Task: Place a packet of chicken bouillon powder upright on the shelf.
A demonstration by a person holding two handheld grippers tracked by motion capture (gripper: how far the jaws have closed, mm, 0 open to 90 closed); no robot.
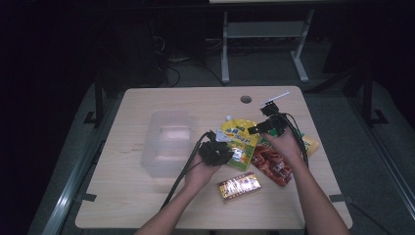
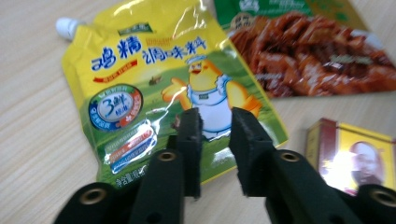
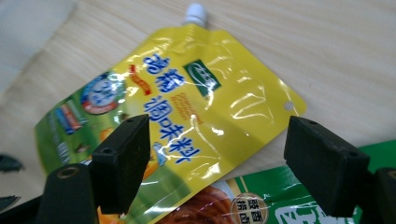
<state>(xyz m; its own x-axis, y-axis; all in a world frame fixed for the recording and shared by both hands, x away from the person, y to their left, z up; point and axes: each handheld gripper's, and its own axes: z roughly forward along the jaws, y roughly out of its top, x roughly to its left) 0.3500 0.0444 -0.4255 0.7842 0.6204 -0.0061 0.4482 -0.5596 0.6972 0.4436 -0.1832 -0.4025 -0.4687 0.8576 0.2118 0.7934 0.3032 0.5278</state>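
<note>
A yellow spouted pouch [image 1: 240,137] with a cartoon chick lies flat on the wooden table [image 1: 147,200], its white cap [image 3: 195,11] pointing away. My left gripper [image 2: 215,123] hovers over the pouch's [image 2: 140,79] lower edge. Its jaws stand a narrow gap apart, and the print shows through that gap with nothing pinched. My right gripper [image 3: 217,140] is wide open above the pouch's [image 3: 187,107] upper half, one jaw to each side. In the high view the left gripper [image 1: 222,149] and right gripper [image 1: 259,128] meet over the pouch.
A red and green meat snack packet [image 1: 271,164] lies just right of the pouch, partly under my right hand. A small red and gold box [image 1: 239,186] sits nearer the front edge. A clear plastic container [image 1: 166,142] stands to the left.
</note>
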